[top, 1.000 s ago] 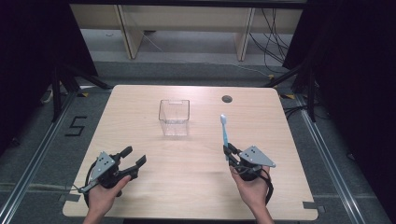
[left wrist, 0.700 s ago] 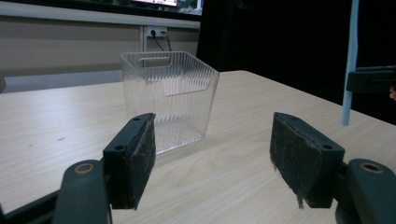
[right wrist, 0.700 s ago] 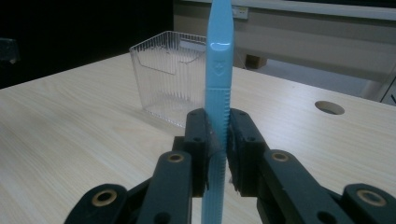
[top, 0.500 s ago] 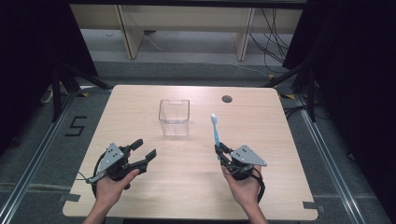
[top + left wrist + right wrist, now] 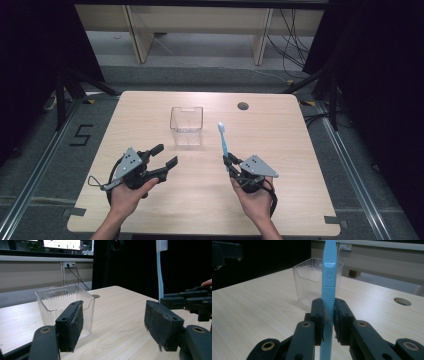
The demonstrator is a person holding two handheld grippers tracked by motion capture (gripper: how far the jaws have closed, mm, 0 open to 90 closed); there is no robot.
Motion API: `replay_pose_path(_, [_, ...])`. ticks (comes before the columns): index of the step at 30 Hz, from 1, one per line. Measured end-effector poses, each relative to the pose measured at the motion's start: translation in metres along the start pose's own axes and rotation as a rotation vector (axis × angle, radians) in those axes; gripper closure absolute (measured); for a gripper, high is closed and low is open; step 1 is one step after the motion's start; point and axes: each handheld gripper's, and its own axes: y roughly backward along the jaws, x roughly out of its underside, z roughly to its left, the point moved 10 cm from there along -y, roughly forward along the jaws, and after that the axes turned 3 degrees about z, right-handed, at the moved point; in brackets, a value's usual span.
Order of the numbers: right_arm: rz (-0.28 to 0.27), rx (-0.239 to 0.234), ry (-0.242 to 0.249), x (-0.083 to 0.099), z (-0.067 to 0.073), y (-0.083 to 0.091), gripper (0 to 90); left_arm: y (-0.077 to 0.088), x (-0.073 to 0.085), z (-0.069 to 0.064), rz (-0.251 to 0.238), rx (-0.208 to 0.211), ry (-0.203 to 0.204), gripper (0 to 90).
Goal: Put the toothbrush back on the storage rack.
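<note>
My right gripper (image 5: 230, 163) is shut on the handle of a light blue toothbrush (image 5: 223, 140), which stands upright with its white bristle head on top. In the right gripper view the toothbrush (image 5: 329, 285) rises between the closed jaws of my right gripper (image 5: 328, 312). A clear ribbed plastic cup (image 5: 186, 125) stands at the table's middle, to the left of the toothbrush and beyond it. My left gripper (image 5: 165, 155) is open and holds nothing, near the front left. In the left gripper view the cup (image 5: 65, 307) sits behind the left pad of that gripper (image 5: 113, 323), with the toothbrush (image 5: 160, 272) at the right.
The light wooden table (image 5: 300, 145) has a round cable hole (image 5: 243, 106) near its far edge. Dark curtains flank both sides. A low shelf and cables lie on the floor beyond the table.
My right gripper has carried the toothbrush leftward, toward the cup. My left gripper has moved rightward and a little forward, staying open.
</note>
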Motion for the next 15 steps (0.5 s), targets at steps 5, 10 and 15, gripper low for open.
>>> replay_pose_path(5, [0.008,-0.002,-0.004,0.001,0.003,-0.002,79.3,-0.008,-0.003,0.000,-0.001,0.002,0.007,32.8])
replay_pose_path(10, [0.012,-0.007,0.002,0.001,0.005,-0.004,79.4,-0.014,-0.008,-0.007,0.008,0.022,-0.001,32.9])
replay_pose_path(15, [-0.005,0.008,0.031,-0.002,0.004,-0.006,79.3,-0.021,-0.012,-0.014,0.011,0.044,-0.002,33.1])
